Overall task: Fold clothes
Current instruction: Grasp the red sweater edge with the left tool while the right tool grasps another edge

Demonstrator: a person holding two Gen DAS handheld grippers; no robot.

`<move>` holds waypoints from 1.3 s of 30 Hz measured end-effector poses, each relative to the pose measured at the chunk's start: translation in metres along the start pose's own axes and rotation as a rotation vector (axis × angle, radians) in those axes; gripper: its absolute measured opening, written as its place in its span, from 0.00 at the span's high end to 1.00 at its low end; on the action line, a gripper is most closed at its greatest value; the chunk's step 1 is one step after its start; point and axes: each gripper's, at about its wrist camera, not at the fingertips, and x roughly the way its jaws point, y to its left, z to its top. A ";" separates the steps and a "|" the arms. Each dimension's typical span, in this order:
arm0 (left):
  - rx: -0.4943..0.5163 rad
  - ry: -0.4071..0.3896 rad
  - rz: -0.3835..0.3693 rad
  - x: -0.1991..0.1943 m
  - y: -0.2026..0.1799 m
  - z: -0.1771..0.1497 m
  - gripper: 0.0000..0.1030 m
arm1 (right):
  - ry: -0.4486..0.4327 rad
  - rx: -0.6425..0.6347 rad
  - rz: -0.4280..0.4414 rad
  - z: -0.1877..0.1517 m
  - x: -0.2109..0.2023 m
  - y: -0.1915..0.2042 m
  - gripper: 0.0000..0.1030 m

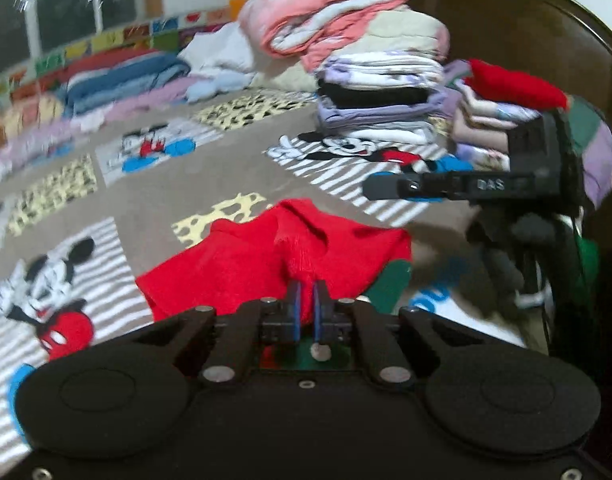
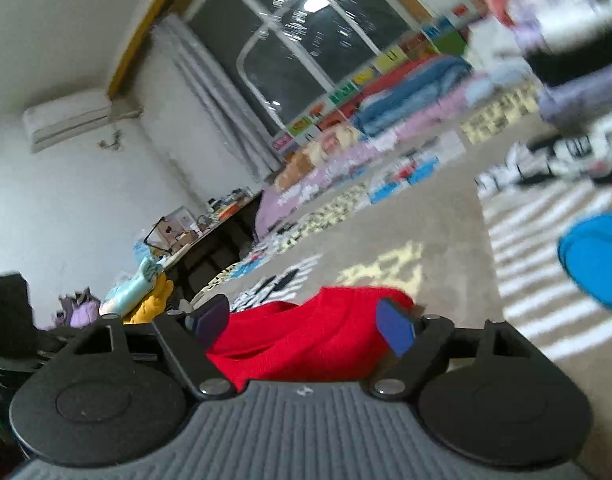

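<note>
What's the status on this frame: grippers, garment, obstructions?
Left gripper shut on red garment, lifting a bunch of it. Right gripper open, jaws wide, garment between and below them, no grip. Folded stacks behind, nothing obstructing.

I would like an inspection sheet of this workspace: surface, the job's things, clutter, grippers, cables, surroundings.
Surface: bed cover with cartoon mouse and cheese prints.
Job's things: red garment lying rumpled on the cover, a green part at its edge; stack of folded clothes behind it.
Clutter: loose bedding pile along the window side; pink quilt on top of the stack.
Grippers: left hand-held gripper shut on the red garment; right hand-held gripper open, over the garment.
Cables: nothing seen.
Surroundings: window, curtain, air conditioner, cluttered desk.
</note>
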 end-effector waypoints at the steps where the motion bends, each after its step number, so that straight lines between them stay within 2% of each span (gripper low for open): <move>1: 0.018 -0.004 0.000 -0.009 -0.004 -0.004 0.98 | -0.007 -0.046 0.006 0.000 -0.003 0.008 0.27; 5: 0.099 -0.003 0.019 -0.035 -0.025 -0.028 0.99 | -0.015 -0.212 0.028 0.000 -0.020 0.042 0.28; 8: 0.139 0.014 0.050 -0.043 -0.034 -0.053 1.00 | 0.026 -0.376 0.030 0.006 -0.028 0.074 0.29; 15: 0.155 0.016 0.084 -0.045 -0.041 -0.090 1.00 | 0.162 -0.808 0.039 0.029 -0.034 0.151 0.29; 17: 0.114 -0.008 0.087 -0.046 -0.037 -0.089 1.00 | 0.202 -0.931 0.041 0.035 -0.036 0.173 0.30; 18: 0.087 -0.022 0.087 -0.046 -0.034 -0.088 0.95 | 0.221 -0.993 0.042 0.038 -0.037 0.184 0.30; 19: 0.059 -0.038 0.088 -0.046 -0.032 -0.087 0.74 | 0.241 -1.055 0.043 0.042 -0.038 0.195 0.30; 20: 0.033 -0.060 0.093 -0.046 -0.028 -0.084 0.59 | 0.279 -1.102 0.038 0.048 -0.034 0.200 0.30; 21: 0.016 -0.088 0.097 -0.047 -0.026 -0.081 0.39 | 0.327 -1.140 0.039 0.055 -0.028 0.202 0.30; 23: 0.001 -0.124 0.088 -0.045 -0.023 -0.072 0.38 | 0.403 -1.173 0.049 0.067 -0.017 0.200 0.29; 25: -0.013 -0.122 0.068 -0.039 -0.019 -0.063 0.38 | 0.507 -1.171 0.055 0.073 -0.002 0.187 0.29; 30: -0.037 -0.094 0.000 -0.012 -0.001 -0.041 0.39 | 0.695 -1.173 0.043 0.057 0.033 0.139 0.34; 34: -0.057 -0.058 -0.057 0.010 0.011 -0.034 0.42 | 0.776 -1.166 0.051 0.040 0.056 0.106 0.44; 39: -0.030 -0.001 -0.120 0.036 0.017 -0.032 0.46 | 0.834 -1.117 0.086 0.034 0.084 0.077 0.44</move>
